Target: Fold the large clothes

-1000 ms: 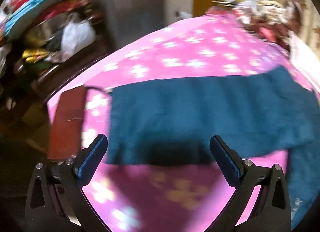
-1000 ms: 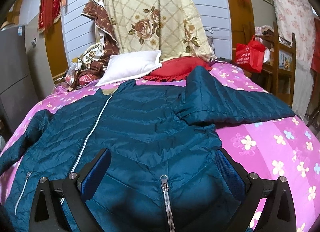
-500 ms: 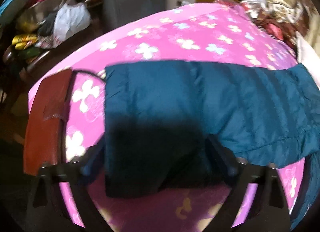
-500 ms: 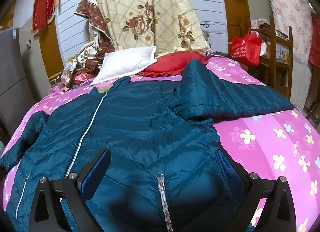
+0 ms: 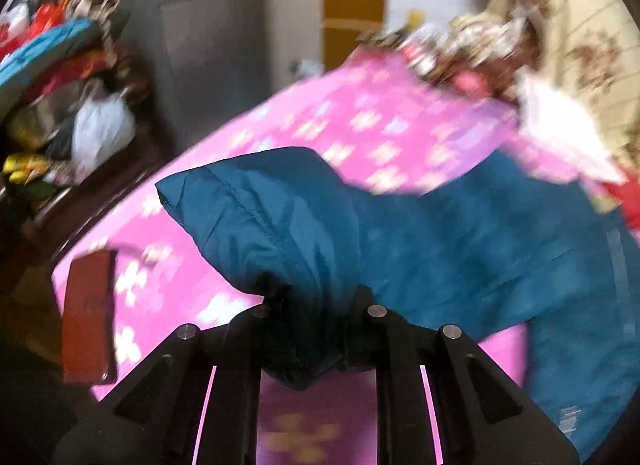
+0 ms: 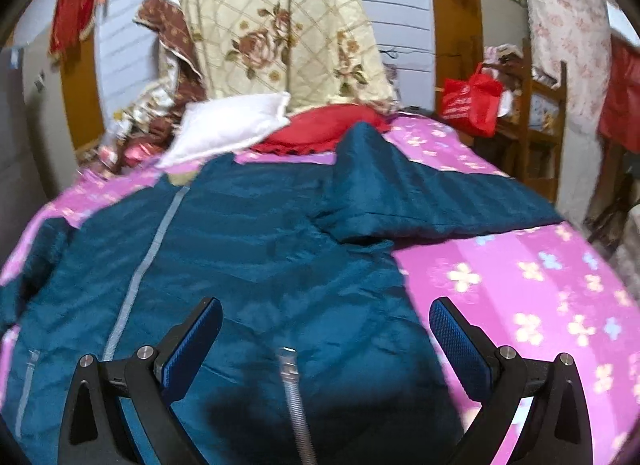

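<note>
A teal quilted jacket (image 6: 248, 249) lies spread, front up, on a pink flowered bed sheet (image 6: 520, 285). In the left wrist view my left gripper (image 5: 312, 301) has its jaws closing on the cuff end of the jacket's sleeve (image 5: 272, 225). The cloth is bunched between the fingers and raised off the sheet (image 5: 360, 117). My right gripper (image 6: 326, 329) hovers open over the jacket's hem, with the zipper (image 6: 294, 385) running between its fingers and nothing held. The other sleeve (image 6: 420, 197) lies stretched out to the right.
A white pillow (image 6: 232, 125), a red cushion (image 6: 324, 125) and a hanging floral quilt (image 6: 272, 25) sit at the bed's head. A red bag (image 6: 472, 101) stands on wooden furniture to the right. A red-brown flat object (image 5: 90, 313) lies at the bed corner beside cluttered shelves (image 5: 60, 85).
My left gripper went from wide open over the flat sleeve end to pinched on it, and the cuff has lifted and bunched. The right gripper stays open over the hem.
</note>
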Motion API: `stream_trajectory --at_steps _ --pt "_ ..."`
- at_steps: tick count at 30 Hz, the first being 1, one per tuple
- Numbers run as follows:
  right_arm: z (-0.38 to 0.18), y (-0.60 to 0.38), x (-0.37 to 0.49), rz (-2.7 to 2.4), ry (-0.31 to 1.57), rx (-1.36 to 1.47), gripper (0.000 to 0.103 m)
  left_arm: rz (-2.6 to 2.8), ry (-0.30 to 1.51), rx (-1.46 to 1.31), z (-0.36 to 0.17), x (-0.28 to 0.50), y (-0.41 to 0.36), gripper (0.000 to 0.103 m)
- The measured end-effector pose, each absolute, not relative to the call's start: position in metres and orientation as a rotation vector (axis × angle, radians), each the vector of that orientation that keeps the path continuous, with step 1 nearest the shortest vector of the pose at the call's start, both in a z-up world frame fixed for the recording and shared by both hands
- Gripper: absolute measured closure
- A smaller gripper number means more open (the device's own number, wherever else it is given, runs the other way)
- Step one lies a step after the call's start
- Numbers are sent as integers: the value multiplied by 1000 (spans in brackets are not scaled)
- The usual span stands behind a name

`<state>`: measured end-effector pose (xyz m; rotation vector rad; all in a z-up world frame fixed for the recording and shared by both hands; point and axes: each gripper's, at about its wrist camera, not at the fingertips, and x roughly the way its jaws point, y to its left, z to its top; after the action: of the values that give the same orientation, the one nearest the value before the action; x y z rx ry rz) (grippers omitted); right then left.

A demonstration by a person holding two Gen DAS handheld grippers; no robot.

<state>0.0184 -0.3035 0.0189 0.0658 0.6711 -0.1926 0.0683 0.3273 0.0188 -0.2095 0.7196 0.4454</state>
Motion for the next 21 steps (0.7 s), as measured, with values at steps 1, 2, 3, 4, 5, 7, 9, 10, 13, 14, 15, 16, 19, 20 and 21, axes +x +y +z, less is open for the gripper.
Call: stream_trajectory --at_steps 1,2,3,4,5,7,9,10,13,14,15,16,19,20,21 --pt "18 -308 17 -198 680 65 0 401 692 -207 32 71 315 90" --pt "18 -312 16 -199 681 70 0 338 657 -199 50 72 297 90" --pt "18 -317 14 -199 691 81 0 278 623 -182 67 73 275 90" --pt "18 -323 13 -200 694 92 0 230 599 -168 79 74 256 90" --pt "18 -326 11 -200 699 101 0 156 577 -159 93 75 229 90" --pt "17 -333 9 -195 714 119 0 71 554 -146 107 80 192 90" --pt "15 -337 8 -191 735 121 0 -25 541 -150 116 87 151 90" --pt "14 -338 8 -190 746 118 0 -65 543 -162 118 91 136 90" --pt "13 -339 6 -167 763 129 0 -181 562 -181 116 105 77 90" --pt "13 -339 5 -159 763 135 0 -214 567 -178 116 110 57 90" --pt "13 -339 6 -153 762 140 0 -243 573 -173 113 114 41 90" --pt "13 -339 5 -147 763 146 0 -268 580 -169 111 118 23 90" --pt "11 -338 6 -133 777 154 0 -342 614 -173 98 133 -20 90" --pt "9 -337 7 -132 784 153 0 -365 624 -183 92 138 -33 90" --pt "7 -336 8 -129 794 150 0 -389 640 -195 86 145 -45 90"
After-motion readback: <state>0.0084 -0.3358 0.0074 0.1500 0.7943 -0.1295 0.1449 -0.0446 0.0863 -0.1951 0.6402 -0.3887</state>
